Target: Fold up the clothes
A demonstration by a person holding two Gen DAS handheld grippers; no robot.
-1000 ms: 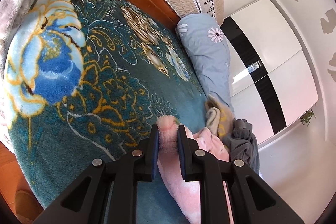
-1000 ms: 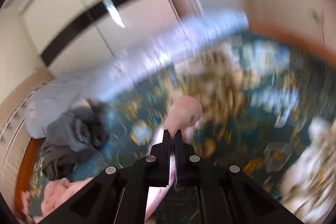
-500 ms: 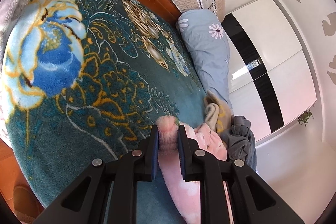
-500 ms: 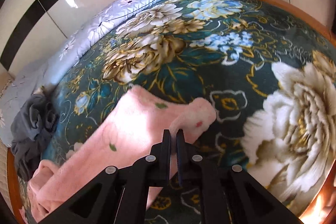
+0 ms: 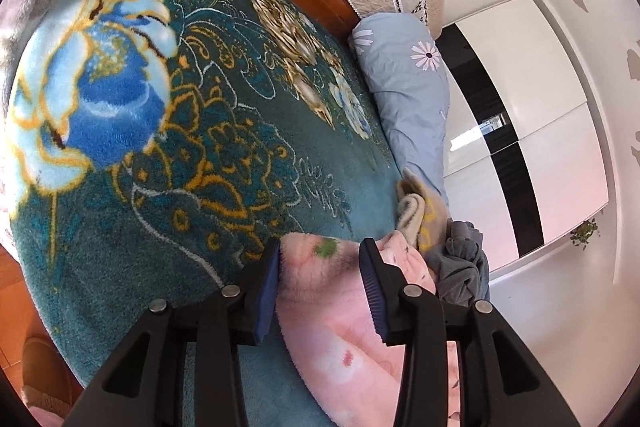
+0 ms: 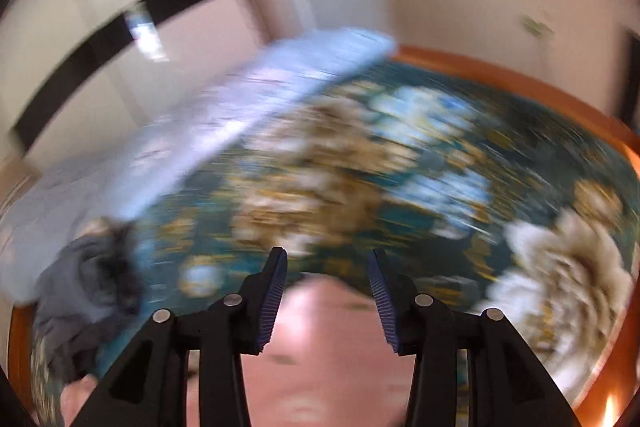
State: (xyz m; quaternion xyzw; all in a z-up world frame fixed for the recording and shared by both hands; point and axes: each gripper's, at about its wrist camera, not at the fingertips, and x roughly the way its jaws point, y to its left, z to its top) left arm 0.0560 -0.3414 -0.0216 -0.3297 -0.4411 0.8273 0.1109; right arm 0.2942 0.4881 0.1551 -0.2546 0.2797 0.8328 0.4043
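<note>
both wrist views sit low and close over the pink garment point(image 5: 340, 327) on the floral blanket point(image 5: 200, 147); both face the wardrobe point(image 5: 540, 107).

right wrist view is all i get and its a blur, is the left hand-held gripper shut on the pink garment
Observer: No. The left hand-held gripper is open, its jaws apart on either side of the pink garment.
Operator: where does the pink thing lie
Observer: Flat on the teal floral blanket, its near edge between those jaws.
Operator: anything beside it
Observer: A grey garment is bunched at its right, with a beige and yellow cloth just beyond.
Operator: what sits past that pile
Observer: A light blue daisy-print quilt roll along the blanket's far edge.
</note>
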